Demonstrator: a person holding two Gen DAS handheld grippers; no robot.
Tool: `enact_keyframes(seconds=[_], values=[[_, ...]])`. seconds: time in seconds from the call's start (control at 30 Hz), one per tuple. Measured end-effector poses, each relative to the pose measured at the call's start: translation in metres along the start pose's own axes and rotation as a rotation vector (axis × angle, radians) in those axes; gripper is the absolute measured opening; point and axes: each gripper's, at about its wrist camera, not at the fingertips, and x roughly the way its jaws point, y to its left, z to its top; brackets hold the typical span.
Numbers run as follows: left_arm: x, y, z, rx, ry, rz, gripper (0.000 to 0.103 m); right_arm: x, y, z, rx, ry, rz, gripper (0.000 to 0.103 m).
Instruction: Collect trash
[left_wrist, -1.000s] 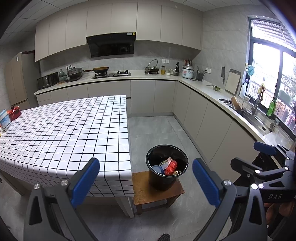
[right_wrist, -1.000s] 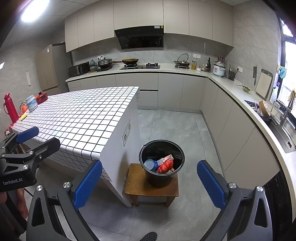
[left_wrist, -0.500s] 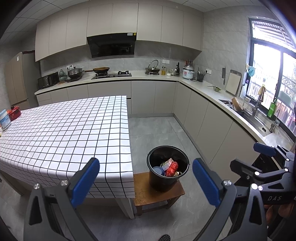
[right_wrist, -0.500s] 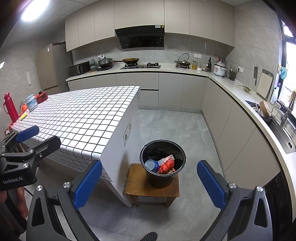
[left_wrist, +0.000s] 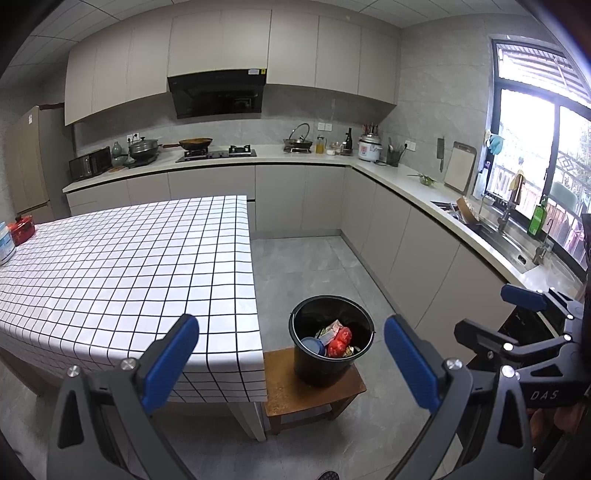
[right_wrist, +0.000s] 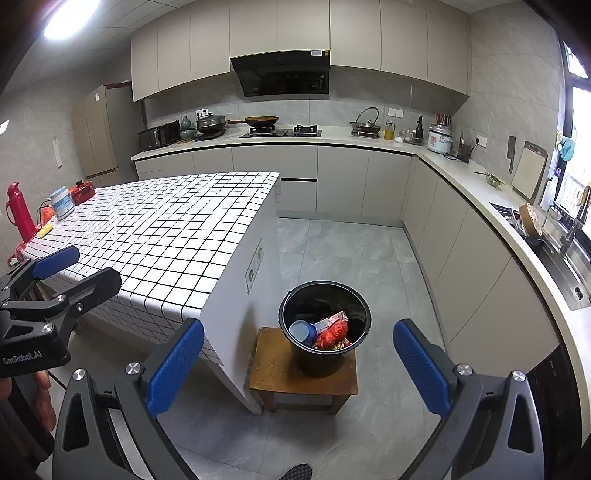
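A black bucket (left_wrist: 332, 339) (right_wrist: 325, 328) stands on a low wooden stool (left_wrist: 314, 387) (right_wrist: 303, 373) beside the table. Inside it lie red wrappers (left_wrist: 340, 341) (right_wrist: 332, 332), a blue lid (left_wrist: 313, 345) (right_wrist: 301, 330) and other packets. My left gripper (left_wrist: 291, 358) hangs open and empty, high above the table corner and the bucket. My right gripper (right_wrist: 299, 362) is open and empty too, above and nearer than the stool. Each gripper shows at the edge of the other's view: the right gripper (left_wrist: 517, 310) and the left gripper (right_wrist: 77, 269).
A table with a white grid cloth (left_wrist: 122, 277) (right_wrist: 166, 236) fills the left. At its far end stand a red flask (right_wrist: 18, 210), a tub (right_wrist: 61, 203) and a red box (right_wrist: 83, 192). Counters with a sink (right_wrist: 569, 258) and stove run along the back and right. Grey tile floor (right_wrist: 351, 251) lies between.
Both views have drifted slightly; the bucket sits a touch further right in each. Both grippers stay open and empty.
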Motion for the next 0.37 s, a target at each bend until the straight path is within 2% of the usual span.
enact_keyframes(seconds=[0.2,0.37], values=[[-0.0007,0.0072,0.0044,-0.020,-0.040,-0.042,0.101,0.0014,-0.0026,0.0020,0.001,0.000,-0.003,0.103],[0.0073,0.0087,0.0039,-0.039,-0.011,-0.042,0.101,0.0049,-0.0037,0.0030,0.001,0.003,-0.005,0.103]])
